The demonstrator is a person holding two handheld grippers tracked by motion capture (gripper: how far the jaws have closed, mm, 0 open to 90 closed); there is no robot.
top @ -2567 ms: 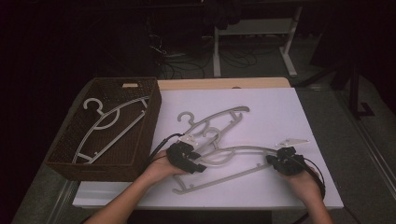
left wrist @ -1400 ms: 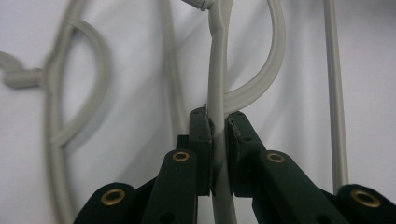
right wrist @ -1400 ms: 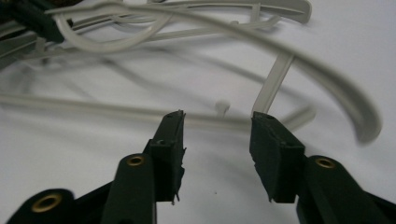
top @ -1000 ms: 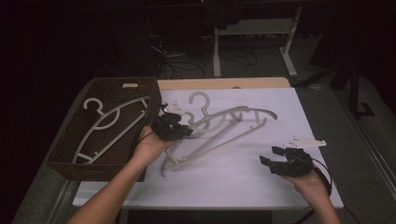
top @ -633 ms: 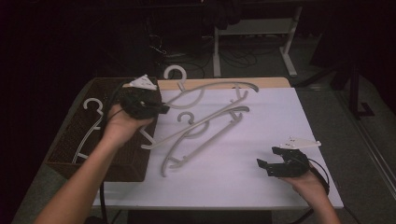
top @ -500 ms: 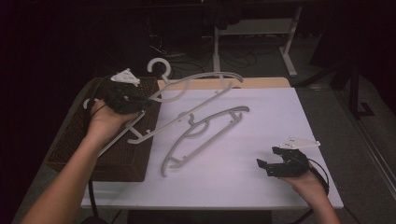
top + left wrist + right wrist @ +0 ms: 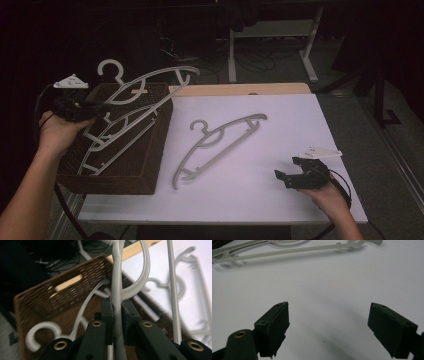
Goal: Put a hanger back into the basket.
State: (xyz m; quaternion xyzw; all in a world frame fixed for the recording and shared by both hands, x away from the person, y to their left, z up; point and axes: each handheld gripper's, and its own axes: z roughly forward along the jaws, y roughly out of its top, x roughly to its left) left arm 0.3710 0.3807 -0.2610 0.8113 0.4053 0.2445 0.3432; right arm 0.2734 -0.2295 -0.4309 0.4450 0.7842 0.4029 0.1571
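Left gripper [image 7: 117,315] pads clamped tight on the held hanger [image 7: 145,87], gripping its thin bar right between them, up over the brown basket [image 7: 150,165] at far left. Another hanger [image 7: 107,142] lying inside it. Right gripper [image 7: 328,327] jaws just been opening, nothing between, low over the white table [image 7: 300,120] near right. Spare hanger [image 7: 220,137] flat mid-table.

A second hanger [image 7: 220,145] lies flat on the white bench [image 7: 280,125], slanted, its hook toward the basket — well apart from it. Behind the bench, on the dark floor, a white frame's legs [image 7: 270,50] and cables [image 7: 250,62].
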